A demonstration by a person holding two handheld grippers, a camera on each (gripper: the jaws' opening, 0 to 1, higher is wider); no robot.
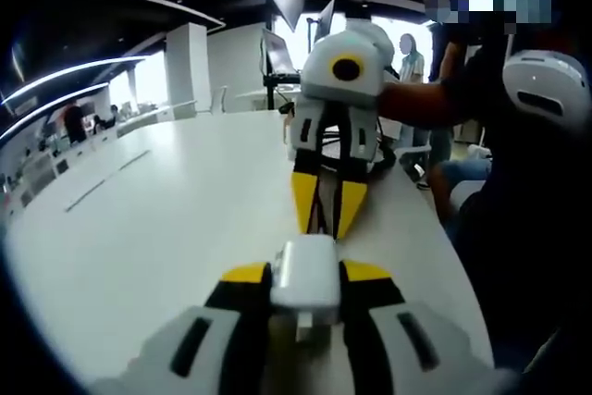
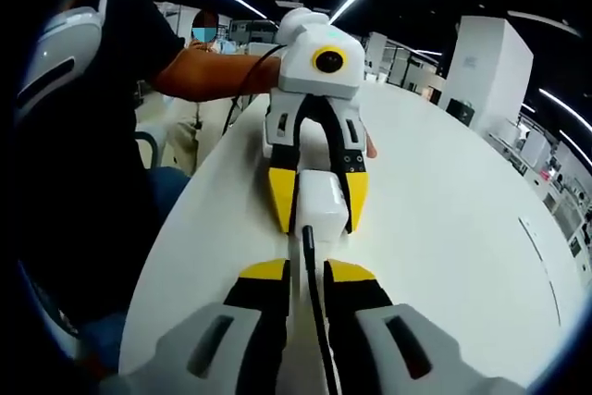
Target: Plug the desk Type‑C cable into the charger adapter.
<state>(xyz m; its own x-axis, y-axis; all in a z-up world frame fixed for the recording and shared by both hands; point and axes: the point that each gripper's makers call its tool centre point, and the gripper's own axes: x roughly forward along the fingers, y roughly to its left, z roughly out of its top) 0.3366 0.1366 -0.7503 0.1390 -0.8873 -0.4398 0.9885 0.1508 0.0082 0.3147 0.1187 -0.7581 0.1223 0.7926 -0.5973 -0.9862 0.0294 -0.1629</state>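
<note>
A long white table (image 1: pixel 139 228) stretches away into an open office, and the person stands at its edge with both tools held out over it, nose to nose. Now the left gripper (image 1: pixel 305 275): its yellow-tipped jaws are clamped on the white charger adapter (image 1: pixel 305 270), one jaw on each flat side, the block sitting square between them just above the tabletop. In the right gripper view the same adapter (image 2: pixel 319 201) is facing us, pinched between the yellow tips of the left gripper (image 2: pixel 319 196).

Across from it, the right gripper (image 2: pixel 305 275) has its jaws drawn close together on the black Type-C cable (image 2: pixel 313 270), which runs up the narrow gap between them. The cable's tip sits right at the near face of the adapter; whether the plug is already seated in the port, I cannot tell. From the left gripper view the right gripper (image 1: pixel 328 201) points straight at the adapter, with the cable (image 1: pixel 322 205) a thin dark line between its yellow tips.

By the look of it, the adapter is light, rigid and smooth-skinned, so a firm squeeze on its broad sides looks right to stop it sliding back under the push. The cable looks soft and will likely buckle if held far back; take it just behind the stiff plug head and keep it straight on the port.
</note>
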